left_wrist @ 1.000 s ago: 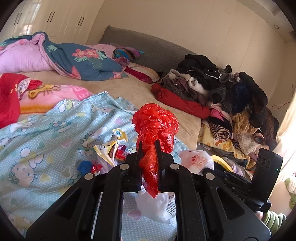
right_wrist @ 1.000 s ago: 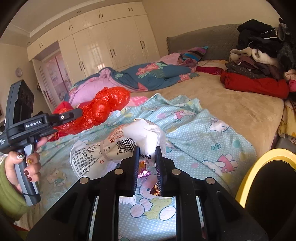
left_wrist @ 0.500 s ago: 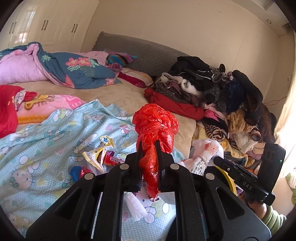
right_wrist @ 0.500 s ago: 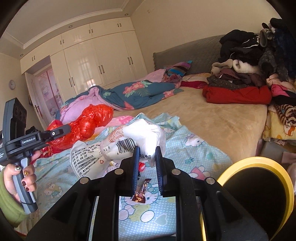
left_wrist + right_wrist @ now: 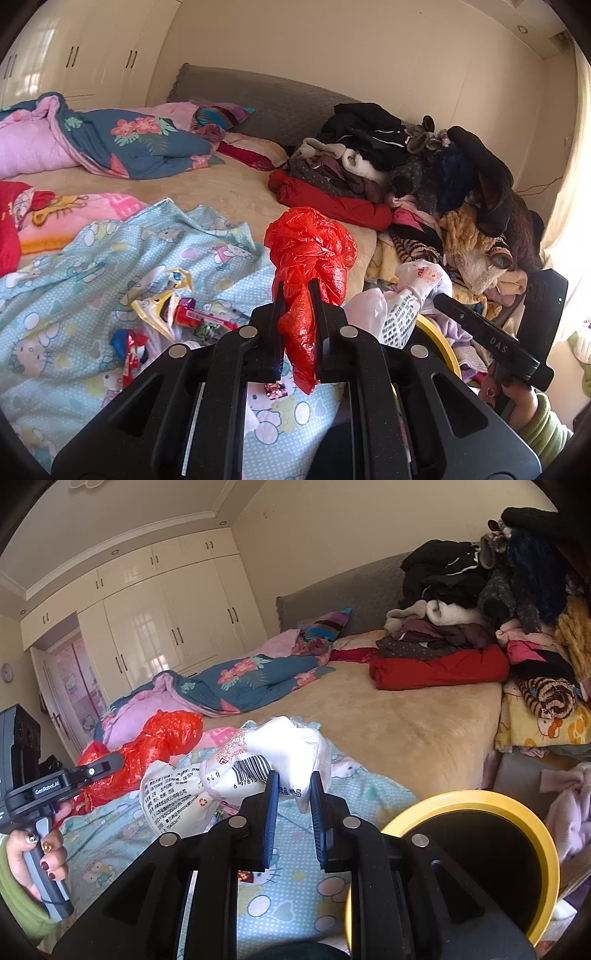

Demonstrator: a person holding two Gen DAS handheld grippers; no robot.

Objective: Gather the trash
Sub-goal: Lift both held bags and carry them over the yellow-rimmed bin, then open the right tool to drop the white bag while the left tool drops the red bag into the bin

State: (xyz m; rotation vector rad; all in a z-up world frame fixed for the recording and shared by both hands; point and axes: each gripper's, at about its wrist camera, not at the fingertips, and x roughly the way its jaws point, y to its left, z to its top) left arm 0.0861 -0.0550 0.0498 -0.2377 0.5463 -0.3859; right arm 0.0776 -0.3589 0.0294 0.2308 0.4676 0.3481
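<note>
Both grippers have moved over toward the yellow-rimmed bin (image 5: 476,801), which now fills much more of the right wrist view than it did a second ago. They have gone up a little too, and each one keeps hold of the same trash as before.

The left gripper (image 5: 297,295) is squeezed tight on a crumpled red plastic bag (image 5: 310,254). The bag puffs out above the fingertips, and a thin tail of it hangs down between the fingers. In the right wrist view the same red bag (image 5: 162,738) sticks out past the left gripper (image 5: 110,762) at the left edge, with a hand (image 5: 40,856) in a green sleeve on the handle.

The right gripper (image 5: 293,782) is almost closed and pinches a white plastic wrapper (image 5: 266,760) with a barcode and small print on it. The wrapper bulges above the fingertips and hangs out to the left. It is up in the air, above the blue cartoon sheet (image 5: 295,897), just to the left of the bin.

More trash lies on the sheet (image 5: 74,280): a yellow and white wrapper (image 5: 162,306), a red packet (image 5: 192,315) just beside it, a blue and red wrapper (image 5: 127,339), and a small red candy wrapper (image 5: 275,389) seen between the left gripper's fingers.

A big pile of clothes (image 5: 406,177) sits on the right side of the bed, and a flowered blanket (image 5: 140,147) lies at the far left.
</note>
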